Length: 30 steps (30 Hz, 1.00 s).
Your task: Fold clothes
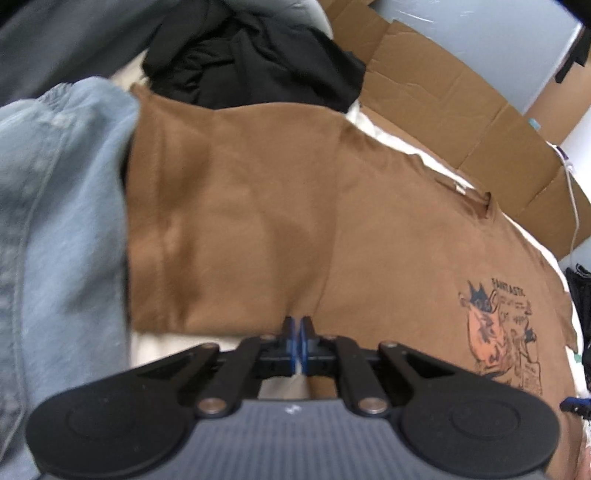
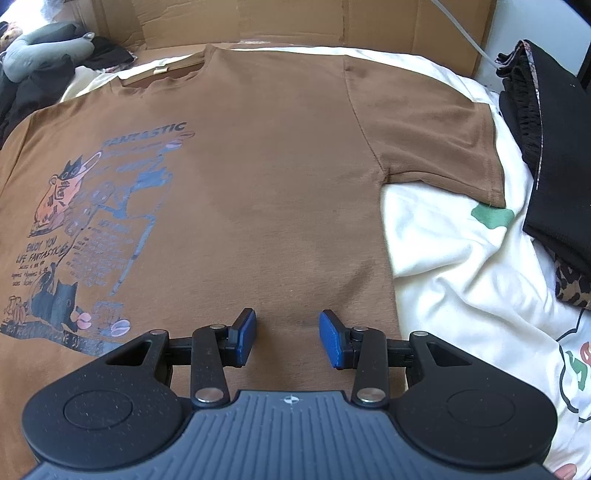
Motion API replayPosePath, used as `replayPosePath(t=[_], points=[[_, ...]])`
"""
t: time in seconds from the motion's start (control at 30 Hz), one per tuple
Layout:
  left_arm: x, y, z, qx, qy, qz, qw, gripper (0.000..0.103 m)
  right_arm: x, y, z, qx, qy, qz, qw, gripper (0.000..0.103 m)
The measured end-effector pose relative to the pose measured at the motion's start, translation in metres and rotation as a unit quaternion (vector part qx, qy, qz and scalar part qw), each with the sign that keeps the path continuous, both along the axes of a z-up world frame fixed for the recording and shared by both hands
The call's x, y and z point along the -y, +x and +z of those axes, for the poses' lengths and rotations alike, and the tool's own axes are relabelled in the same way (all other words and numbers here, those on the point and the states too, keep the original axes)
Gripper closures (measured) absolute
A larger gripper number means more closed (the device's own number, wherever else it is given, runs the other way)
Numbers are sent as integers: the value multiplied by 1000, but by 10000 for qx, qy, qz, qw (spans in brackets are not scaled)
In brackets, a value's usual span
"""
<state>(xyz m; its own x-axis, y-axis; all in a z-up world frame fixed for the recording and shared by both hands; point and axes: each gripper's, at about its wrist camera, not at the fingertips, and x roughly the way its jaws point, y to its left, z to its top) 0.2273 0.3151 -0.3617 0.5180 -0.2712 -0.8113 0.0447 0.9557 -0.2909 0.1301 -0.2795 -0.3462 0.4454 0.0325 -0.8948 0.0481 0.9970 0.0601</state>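
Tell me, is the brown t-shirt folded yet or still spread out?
Spread out. The brown t-shirt lies flat on the white bedding, print up, with both sleeves out to the sides and no fold across the body.

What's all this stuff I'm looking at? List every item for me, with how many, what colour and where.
T-shirt: one, brown with a cartoon print, spread flat on the bed, front up.
Bedsheet: one, cream with green and red prints, under the T-shirt.
Cardboard: flattened brown sheets, along the far edge of the bed.
Denim garment: one, light blue, lying over the shirt's left sleeve side.
Black clothes: a crumpled pile, beyond that sleeve.
Dark clothes: a stack, black with a leopard-print piece, right of the shirt.
Cable: one, white, against the cardboard.
Left tongs: one, black with blue pads, shut at the shirt's sleeve edge.
Right tongs: one, black with blue pads, open over the shirt's lower part.
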Motion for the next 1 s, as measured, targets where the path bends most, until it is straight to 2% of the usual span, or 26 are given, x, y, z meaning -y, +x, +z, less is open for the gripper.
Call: replayPosePath(t=[0.17,0.37,0.5,0.7,0.73,0.8,0.9,1.0], points=[[-7,-14,6,-149,205,60,9997,101,4,-1,-2,-8,-32,-5,10000,58],[-8,-24,32,128,111,19,9999,100,12,-4,3,44,-80,-123,9999,58],[-8,-10,43,347,129,31,9993,98,19,-4,5,81,-66,-256,9996,58],[-10,21,31,240,371,129,9989,97,21,-3,3,91,-96,-283,9995,58],[-11,26,27,146,449,179,9987,94,20,-3,3,99,-104,-273,9995,58],[-11,36,16,-109,785,214,9966,100,19,-2,2,114,-118,-253,9995,57],[-9,41,16,-220,963,256,9948,100,19,2,3,138,-121,-234,9996,57],[12,40,31,-84,1697,164,9853,100,19,8,6,202,-143,-193,9995,57]])
